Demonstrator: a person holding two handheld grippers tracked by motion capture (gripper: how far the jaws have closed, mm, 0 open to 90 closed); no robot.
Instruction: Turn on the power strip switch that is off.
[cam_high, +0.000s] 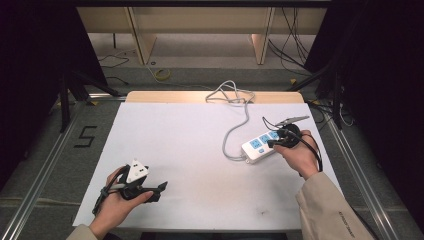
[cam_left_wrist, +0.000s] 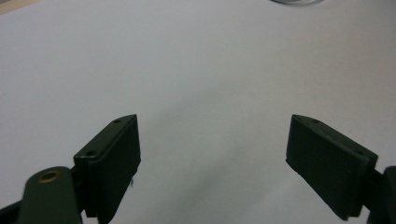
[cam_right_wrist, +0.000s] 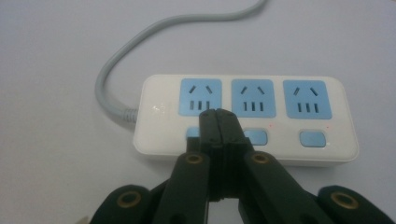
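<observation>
The right gripper (cam_right_wrist: 218, 116) is pressing its closed fingers over the white three-socket power strip (cam_right_wrist: 243, 119) with blue switches — the left gripper (cam_left_wrist: 212, 154) is resting apart on the white worktop (cam_high: 190, 145), fingers wide open.

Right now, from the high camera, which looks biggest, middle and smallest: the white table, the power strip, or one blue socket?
1. Table, by far the largest.
2. Power strip, far smaller, partly hidden by the right gripper.
3. Blue socket, just one patch on the strip.
</observation>
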